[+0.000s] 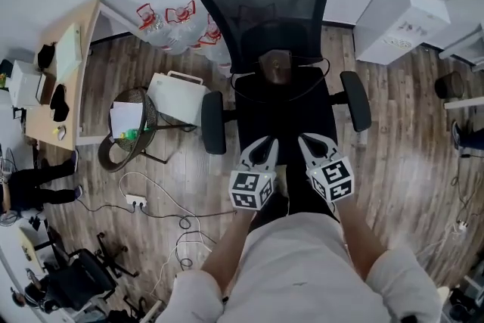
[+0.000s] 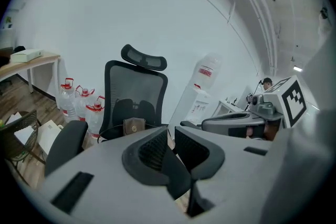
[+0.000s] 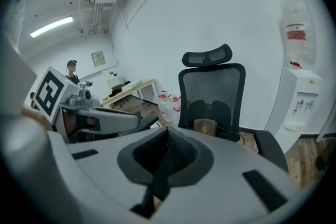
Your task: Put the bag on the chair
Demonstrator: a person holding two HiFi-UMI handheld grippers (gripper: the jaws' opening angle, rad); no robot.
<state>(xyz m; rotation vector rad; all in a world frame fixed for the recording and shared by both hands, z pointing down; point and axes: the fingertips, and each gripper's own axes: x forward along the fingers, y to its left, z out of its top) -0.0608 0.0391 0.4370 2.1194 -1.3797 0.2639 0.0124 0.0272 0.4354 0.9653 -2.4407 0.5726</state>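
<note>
Wood floor (image 1: 393, 132) all round; the small brown bag (image 1: 276, 66) sits on the black chair (image 1: 265, 4), against its backrest. Over the seat's front edge my left gripper (image 1: 265, 146) stands a narrow crack apart, empty; my right gripper (image 1: 310, 141) is closed on nothing

The left tongs (image 1: 265, 144) stand slightly apart, the right tongs (image 1: 308, 142) closed.

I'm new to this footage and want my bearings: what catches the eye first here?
The black mesh office chair fills the middle, with a small brown bag on its seat against the backrest. Just in front of the seat, the left gripper and right gripper hover side by side, both empty.
</note>
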